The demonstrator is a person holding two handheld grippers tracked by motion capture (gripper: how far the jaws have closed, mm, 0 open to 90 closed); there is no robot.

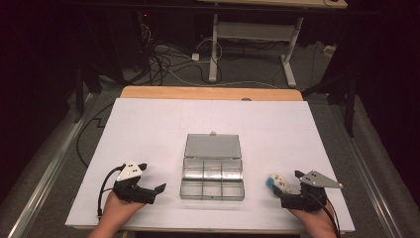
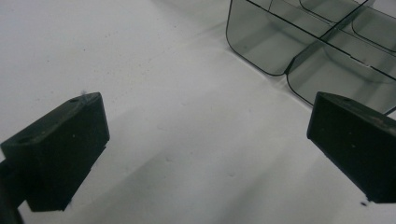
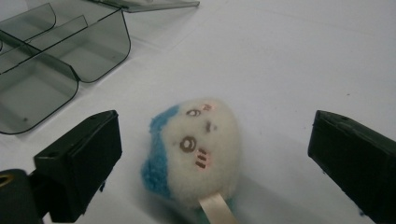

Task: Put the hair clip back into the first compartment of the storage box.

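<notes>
1. The left tongs are resting on the white bench, to the left of the clear box and pointing toward it. A hand is gripping them from the near edge.
2. In the left gripper view these tongs are standing wide apart with nothing but bare bench between them, and the box's near corner is lying just ahead and to the right.
3. The clear box is sitting in the middle of the bench with its lid lying open and flat on the far side. The compartments inside are looking empty.
4. A small plush toy, white with blue on one side, is lying on the bench to the right of the box, apart from it.
5. The right tongs are sitting to the right of the box, right at the toy. In the right gripper view they are spread wide on either side of the toy, with a gap showing on each side and not touching it.
6. The toy's face is turning upward, and a tan tag is sticking out at its near end.
</notes>
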